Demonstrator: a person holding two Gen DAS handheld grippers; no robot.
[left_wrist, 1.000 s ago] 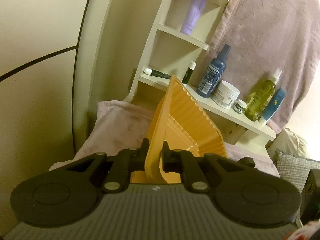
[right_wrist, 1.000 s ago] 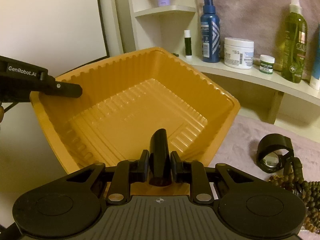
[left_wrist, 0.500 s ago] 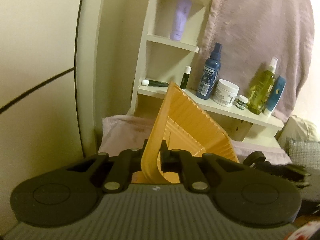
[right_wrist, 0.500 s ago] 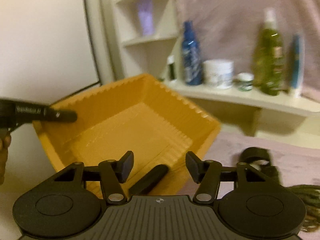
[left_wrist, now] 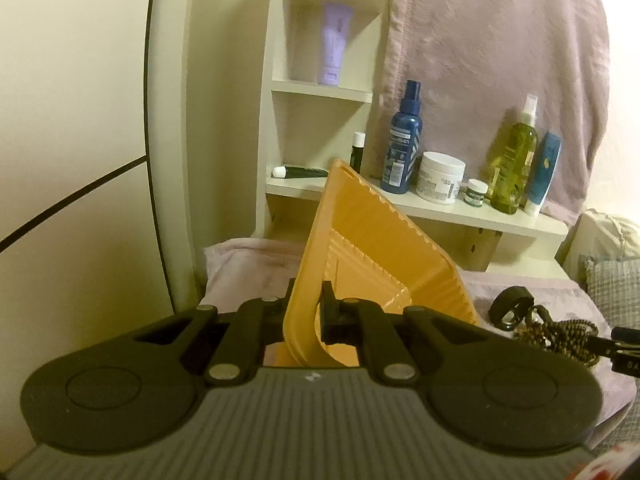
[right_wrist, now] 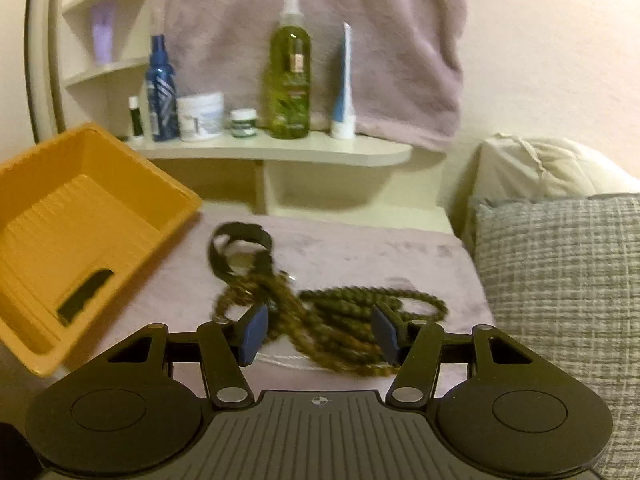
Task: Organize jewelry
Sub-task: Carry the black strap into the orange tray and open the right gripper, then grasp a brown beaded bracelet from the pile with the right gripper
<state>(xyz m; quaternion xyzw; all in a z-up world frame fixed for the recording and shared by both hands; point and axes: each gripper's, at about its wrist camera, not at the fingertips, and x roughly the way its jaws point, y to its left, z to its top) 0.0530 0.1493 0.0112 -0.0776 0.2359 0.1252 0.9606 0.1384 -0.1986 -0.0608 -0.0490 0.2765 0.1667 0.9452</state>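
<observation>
While the left gripper (left_wrist: 306,314) is pinching the rim of the orange tray (right_wrist: 92,216), tilting it, likely for easy loading, the right gripper (right_wrist: 320,334) is hovering with fingers spread wide over the beaded necklace (right_wrist: 340,320) on the lilac blanket (right_wrist: 360,248). Beyond it a black watch (right_wrist: 240,250) is lying; a dark piece (right_wrist: 84,296) is sitting inside the tray.

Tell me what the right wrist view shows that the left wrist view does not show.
Only the right wrist view shows the black piece lying inside the orange tray, and the open right gripper. Only the left wrist view shows the left gripper clamped on the tray's rim. Both show the bead necklace, the black band and the shelf bottles.
</observation>
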